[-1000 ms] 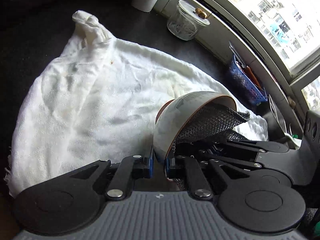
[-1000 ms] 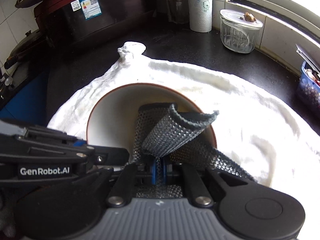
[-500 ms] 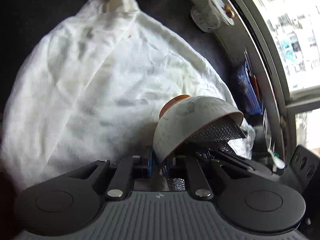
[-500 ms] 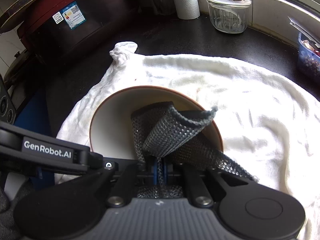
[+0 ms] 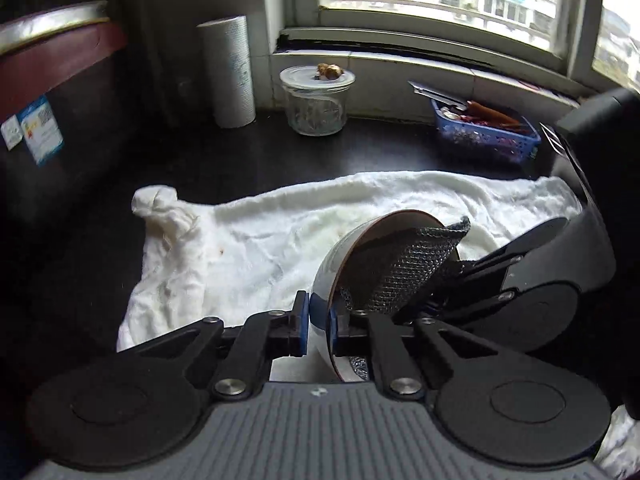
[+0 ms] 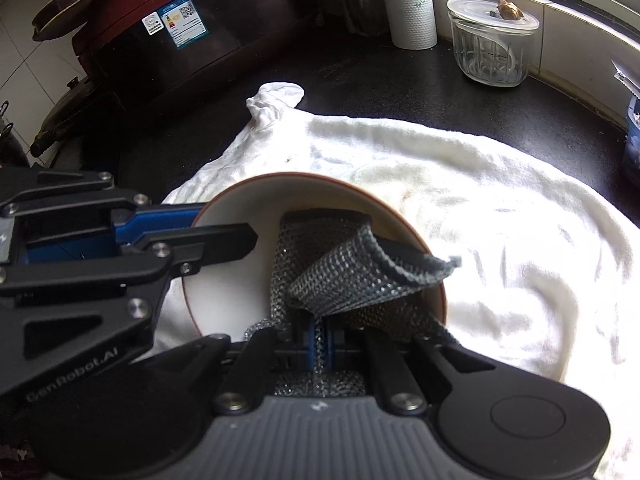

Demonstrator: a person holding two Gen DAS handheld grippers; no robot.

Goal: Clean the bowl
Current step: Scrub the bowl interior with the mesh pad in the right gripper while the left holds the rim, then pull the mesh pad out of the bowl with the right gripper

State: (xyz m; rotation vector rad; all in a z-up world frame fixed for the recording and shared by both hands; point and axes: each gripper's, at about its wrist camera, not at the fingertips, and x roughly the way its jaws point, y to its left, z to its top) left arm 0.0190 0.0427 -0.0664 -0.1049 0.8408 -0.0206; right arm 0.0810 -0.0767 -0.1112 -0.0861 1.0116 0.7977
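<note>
Two claws work over the towel [image 6: 500,216]: left claw [image 5: 319,322] clamped on the tilted bowl's [image 6: 240,248] rim, right claw [image 6: 319,346] pinching a mesh cloth [image 6: 344,276] inside the bowl.

Home kitchen: countertop [image 5: 240,152], paper-towel roll [image 5: 230,72].

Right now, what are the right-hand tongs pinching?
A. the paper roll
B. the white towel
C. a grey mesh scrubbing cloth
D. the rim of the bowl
C: the right tongs are shut on the grey mesh cloth, which folds into the bowl; the left tongs grip the bowl's rim.
</note>
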